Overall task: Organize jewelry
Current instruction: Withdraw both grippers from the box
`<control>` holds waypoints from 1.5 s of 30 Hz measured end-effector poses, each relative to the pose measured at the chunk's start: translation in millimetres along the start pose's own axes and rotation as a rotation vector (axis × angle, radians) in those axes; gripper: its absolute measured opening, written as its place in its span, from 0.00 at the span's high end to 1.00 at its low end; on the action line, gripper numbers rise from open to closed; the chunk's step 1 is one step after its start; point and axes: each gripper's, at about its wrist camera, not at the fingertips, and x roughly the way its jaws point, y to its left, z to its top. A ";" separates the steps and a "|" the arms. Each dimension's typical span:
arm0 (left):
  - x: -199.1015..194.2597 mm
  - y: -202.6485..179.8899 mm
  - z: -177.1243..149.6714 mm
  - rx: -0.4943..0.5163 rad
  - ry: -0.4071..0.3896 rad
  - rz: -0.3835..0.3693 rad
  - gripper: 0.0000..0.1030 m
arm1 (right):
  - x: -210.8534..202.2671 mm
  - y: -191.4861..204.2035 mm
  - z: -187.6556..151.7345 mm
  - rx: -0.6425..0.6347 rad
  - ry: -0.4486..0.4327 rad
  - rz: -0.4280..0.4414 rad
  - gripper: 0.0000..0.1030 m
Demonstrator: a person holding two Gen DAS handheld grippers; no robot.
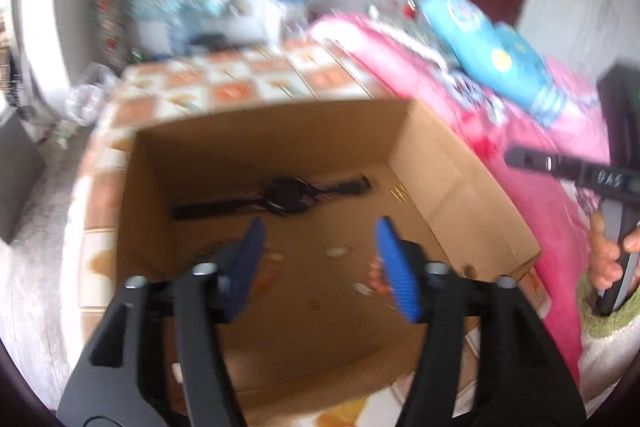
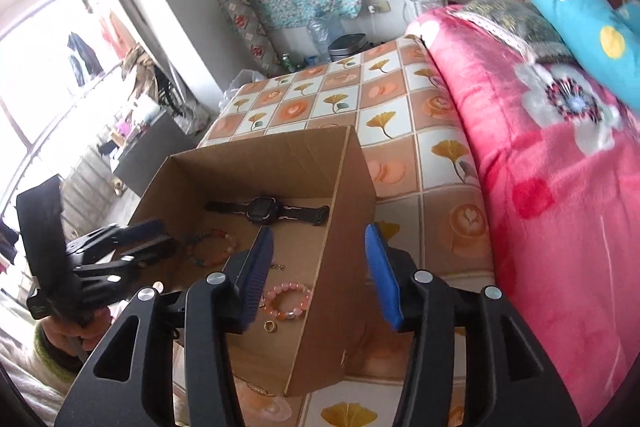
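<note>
Several pieces of jewelry lie on the floor of an open cardboard box set on a checked bedcover: a black wristwatch stretched flat along the far side, a multicoloured bead bracelet nearer left, a pink bead bracelet near the right wall, and a small gold ring just in front of it. Only the right wrist view shows these sharply; the left wrist view is blurred, giving the watch and pale smears. Both tools stand open and empty, the left gripper over the box interior, the right gripper straddling its right wall, beside a pink blanket.
</note>
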 end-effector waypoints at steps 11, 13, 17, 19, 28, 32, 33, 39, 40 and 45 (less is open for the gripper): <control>-18.7 97.0 -43.5 -0.290 0.108 0.213 0.19 | 32.0 -15.3 -52.3 0.171 0.145 0.052 0.48; -9.5 100.6 -54.5 -0.325 0.141 0.171 0.19 | 37.9 -8.8 -57.4 0.155 0.170 0.059 0.48; -6.7 95.3 -60.8 -0.371 0.131 0.052 0.19 | 39.4 -0.7 -56.8 0.145 0.169 0.066 0.43; -5.8 89.4 -60.4 -0.372 0.124 -0.006 0.19 | 40.2 5.1 -56.5 0.119 0.175 0.045 0.42; -6.8 69.9 -62.3 -0.334 0.133 0.060 0.19 | 37.3 11.0 -61.1 0.107 0.194 0.031 0.42; -16.5 74.9 -68.1 -0.377 0.133 0.023 0.19 | 33.8 14.5 -65.4 0.111 0.198 0.011 0.42; -19.2 74.7 -70.4 -0.380 0.133 0.019 0.19 | 31.7 15.3 -67.7 0.113 0.197 0.011 0.42; -39.7 68.6 -85.1 -0.377 0.120 0.004 0.19 | 18.4 19.6 -79.2 0.123 0.187 0.013 0.42; -42.4 67.9 -87.3 -0.380 0.117 0.001 0.19 | 16.2 20.2 -81.6 0.125 0.186 0.013 0.42; -51.8 64.4 -97.5 -0.381 0.106 -0.008 0.19 | 7.0 23.6 -91.0 0.127 0.188 0.006 0.42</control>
